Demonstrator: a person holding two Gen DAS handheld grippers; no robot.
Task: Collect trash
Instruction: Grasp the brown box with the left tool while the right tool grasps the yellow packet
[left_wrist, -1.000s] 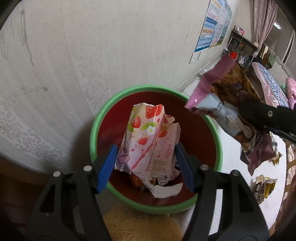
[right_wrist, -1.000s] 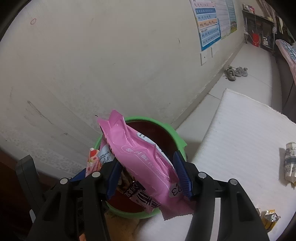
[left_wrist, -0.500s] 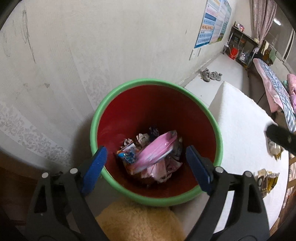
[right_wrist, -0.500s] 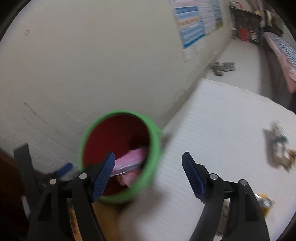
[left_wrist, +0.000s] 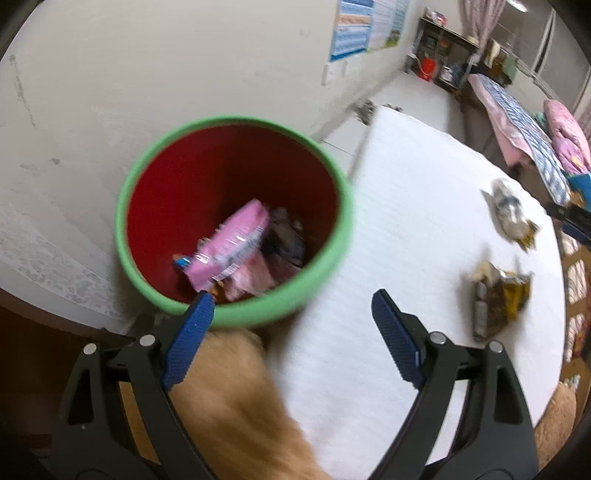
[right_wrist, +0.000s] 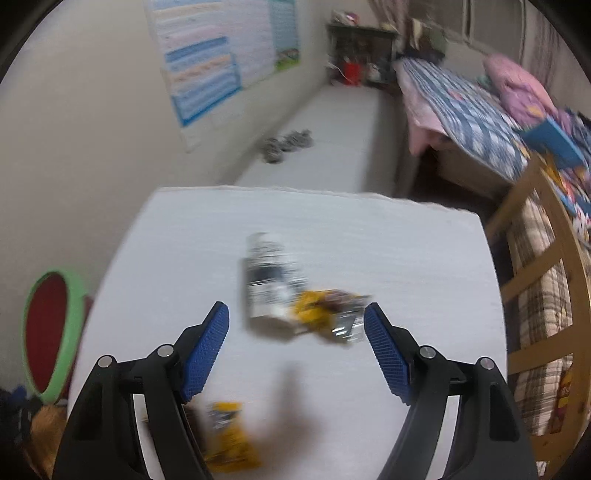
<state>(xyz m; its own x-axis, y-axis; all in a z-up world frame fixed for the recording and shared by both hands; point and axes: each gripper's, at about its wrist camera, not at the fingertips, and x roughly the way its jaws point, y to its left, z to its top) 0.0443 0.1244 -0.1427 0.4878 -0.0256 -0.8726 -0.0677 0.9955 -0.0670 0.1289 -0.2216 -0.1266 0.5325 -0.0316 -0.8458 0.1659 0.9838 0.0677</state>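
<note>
Both hand-held grippers, left & right, gape empty over tabletop, w/ wrappers awaiting pickup for bin.

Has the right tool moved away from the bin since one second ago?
Yes. The right tool swung away from the bin toward the wrappers.

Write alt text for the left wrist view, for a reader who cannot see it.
The open, empty left claw hangs over the near rim of a green bin with a red inside, holding a pink wrapper and other trash. To its right, two crumpled wrappers lie on a white mat.
</note>
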